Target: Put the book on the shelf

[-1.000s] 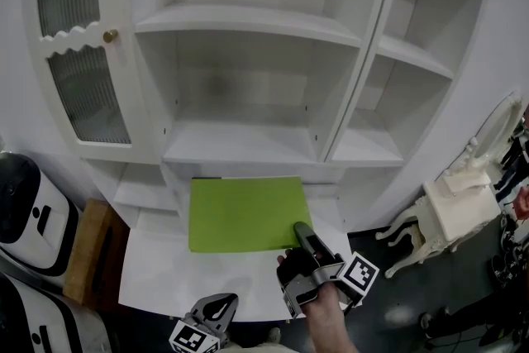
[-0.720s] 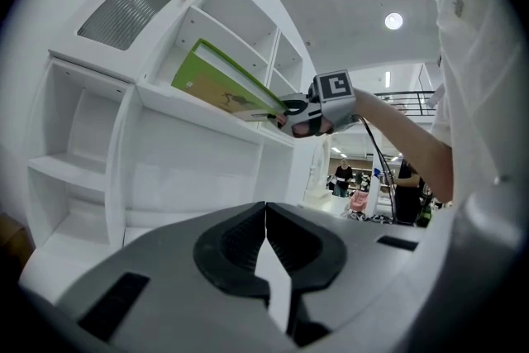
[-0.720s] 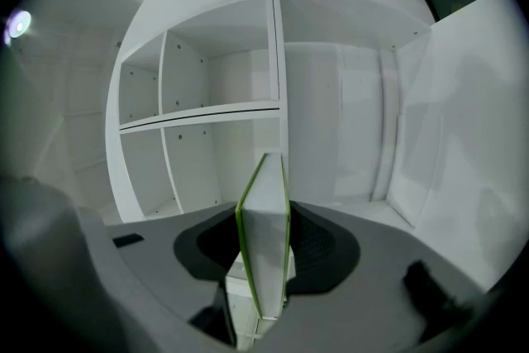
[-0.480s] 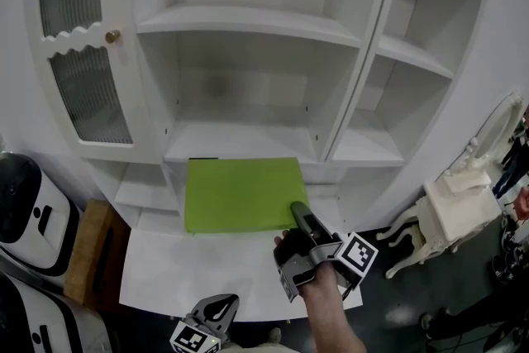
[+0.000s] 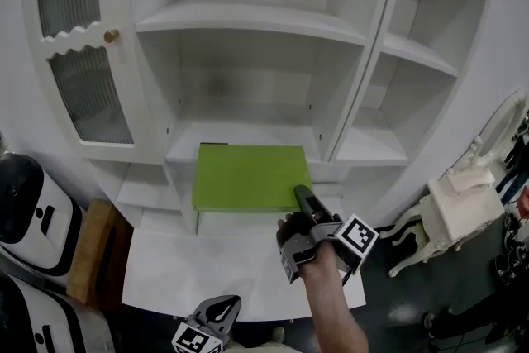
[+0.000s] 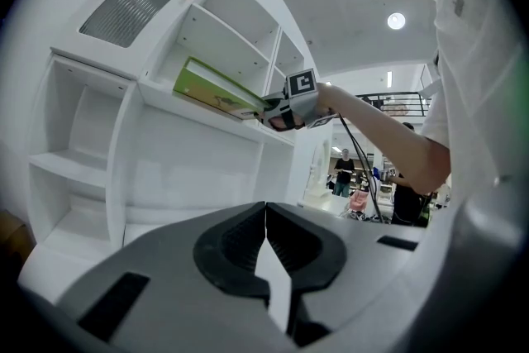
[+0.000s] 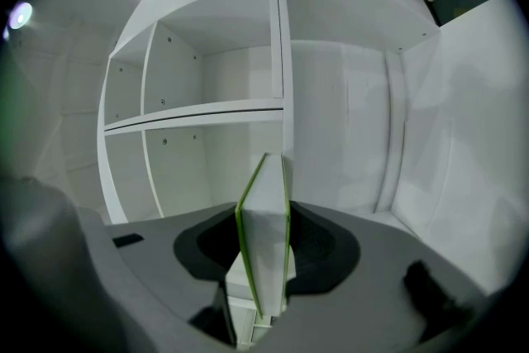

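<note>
A flat green book (image 5: 248,178) lies level in the air, its far edge over the front lip of the white cabinet's lower shelf (image 5: 240,143). My right gripper (image 5: 301,197) is shut on the book's near right corner. In the right gripper view the book (image 7: 266,227) stands edge-on between the two pads, with the shelf compartments behind it. My left gripper (image 5: 216,317) rests low at the bottom edge of the head view. It is shut with nothing between its jaws (image 6: 266,237). From there the book (image 6: 213,89) and the right gripper (image 6: 288,112) show up high by the shelf.
The cabinet has a glass door (image 5: 83,54) at the left, upper shelves (image 5: 248,16) and a side section (image 5: 413,54) at the right. A white desk top (image 5: 207,273) juts out below the book. A white and black machine (image 5: 25,211) stands left, an ornate white chair (image 5: 459,207) right.
The right gripper has carried the book up and away from me, so its far edge now reaches over the lower shelf. The left gripper has stayed still.
</note>
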The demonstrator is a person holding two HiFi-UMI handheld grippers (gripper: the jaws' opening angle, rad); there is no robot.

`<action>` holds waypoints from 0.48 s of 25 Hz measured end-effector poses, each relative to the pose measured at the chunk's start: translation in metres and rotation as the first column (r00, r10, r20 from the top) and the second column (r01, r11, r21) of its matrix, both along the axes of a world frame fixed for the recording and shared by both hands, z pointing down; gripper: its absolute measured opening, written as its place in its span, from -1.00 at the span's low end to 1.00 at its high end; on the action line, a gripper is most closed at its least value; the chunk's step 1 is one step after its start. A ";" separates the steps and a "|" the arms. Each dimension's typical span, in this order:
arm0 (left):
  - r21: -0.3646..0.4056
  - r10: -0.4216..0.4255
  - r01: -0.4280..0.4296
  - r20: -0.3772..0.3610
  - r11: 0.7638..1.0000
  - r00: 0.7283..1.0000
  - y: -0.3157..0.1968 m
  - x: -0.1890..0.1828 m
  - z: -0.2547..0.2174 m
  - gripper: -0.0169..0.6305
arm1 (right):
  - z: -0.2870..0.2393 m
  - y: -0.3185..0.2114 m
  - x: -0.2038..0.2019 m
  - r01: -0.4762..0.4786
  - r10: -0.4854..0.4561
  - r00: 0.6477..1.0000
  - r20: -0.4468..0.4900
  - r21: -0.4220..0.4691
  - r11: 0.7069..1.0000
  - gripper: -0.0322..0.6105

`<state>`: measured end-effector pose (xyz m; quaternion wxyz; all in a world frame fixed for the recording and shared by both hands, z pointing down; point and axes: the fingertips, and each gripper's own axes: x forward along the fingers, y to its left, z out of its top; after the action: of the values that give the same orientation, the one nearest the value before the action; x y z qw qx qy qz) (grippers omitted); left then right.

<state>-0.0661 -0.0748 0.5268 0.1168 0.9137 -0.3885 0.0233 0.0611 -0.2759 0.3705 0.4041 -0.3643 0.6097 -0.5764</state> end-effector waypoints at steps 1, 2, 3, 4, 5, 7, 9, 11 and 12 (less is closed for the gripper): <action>-0.001 0.000 0.000 0.000 1.000 1.000 0.000 0.000 0.000 -0.91 | 0.001 -0.002 0.000 0.000 0.000 1.000 0.000 -0.004 1.000 -0.44; -0.002 -0.001 0.001 -0.001 1.000 1.000 0.000 0.000 0.000 -0.91 | 0.002 -0.004 0.000 0.000 0.000 1.000 0.000 -0.006 1.000 -0.44; -0.003 -0.001 0.001 -0.001 1.000 1.000 0.000 0.000 0.000 -0.91 | 0.002 -0.006 -0.001 -0.001 0.001 1.000 0.000 -0.008 1.000 -0.44; -0.003 -0.002 0.002 -0.001 1.000 1.000 0.000 0.000 0.000 -0.91 | 0.002 -0.009 -0.001 -0.002 0.002 1.000 0.000 -0.009 1.000 -0.44; -0.003 -0.002 0.002 -0.001 1.000 1.000 0.000 0.000 0.000 -0.91 | 0.001 -0.011 -0.001 -0.003 0.003 1.000 -0.001 -0.009 1.000 -0.44; 0.002 -0.002 0.002 0.001 1.000 1.000 -0.003 0.000 -0.001 -0.91 | 0.000 -0.017 0.000 -0.008 0.008 1.000 -0.004 -0.012 1.000 -0.44; 0.013 -0.001 0.001 0.005 1.000 1.000 -0.008 0.000 -0.004 -0.91 | 0.000 -0.023 0.002 -0.014 0.014 1.000 -0.003 -0.017 1.000 -0.44; 0.028 0.005 -0.005 0.011 1.000 1.000 -0.016 0.001 -0.011 -0.91 | 0.001 -0.031 0.003 -0.020 0.020 1.000 0.000 -0.021 1.000 -0.44; 0.037 0.010 -0.010 0.015 0.999 1.000 -0.020 0.003 -0.015 -0.91 | 0.001 -0.034 0.004 -0.023 0.023 1.000 0.000 -0.021 1.000 -0.44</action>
<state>-0.0636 -0.0944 0.5113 0.0968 0.9175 -0.3851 0.0236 0.0652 -0.3103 0.3712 0.4071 -0.3755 0.5992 -0.5780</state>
